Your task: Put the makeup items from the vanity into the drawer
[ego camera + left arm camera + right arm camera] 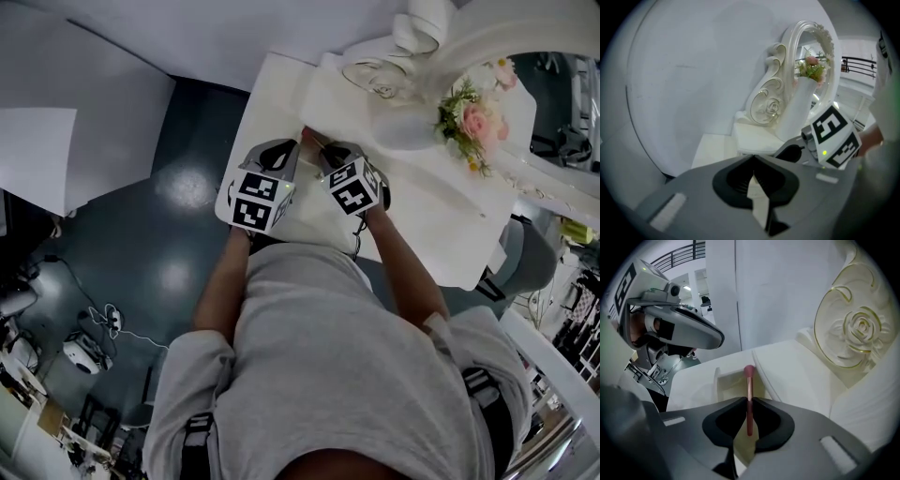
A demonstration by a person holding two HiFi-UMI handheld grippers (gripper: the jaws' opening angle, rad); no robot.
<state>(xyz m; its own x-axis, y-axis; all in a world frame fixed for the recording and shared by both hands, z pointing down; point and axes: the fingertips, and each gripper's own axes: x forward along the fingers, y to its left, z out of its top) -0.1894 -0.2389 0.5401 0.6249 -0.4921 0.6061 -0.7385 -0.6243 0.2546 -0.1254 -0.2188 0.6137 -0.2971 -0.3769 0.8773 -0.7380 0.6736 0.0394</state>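
My right gripper (749,401) is shut on a slim rose-pink makeup brush (749,390). The brush points forward, and its pink head hangs over the open white drawer (727,386) in the vanity's front. In the head view both grippers are side by side at the near left edge of the white vanity (427,211), with the right gripper (321,150) to the right of the left gripper (289,148). My left gripper (753,161) is shut with nothing between its pads. It is held just left of the drawer and shows in the right gripper view (670,326).
A white vase of pink flowers (469,117) stands at the back of the vanity beside an ornate mirror frame (806,56) with a carved rose panel (855,333). A glass dish (375,80) sits behind it. Dark floor (178,234) lies to the left.
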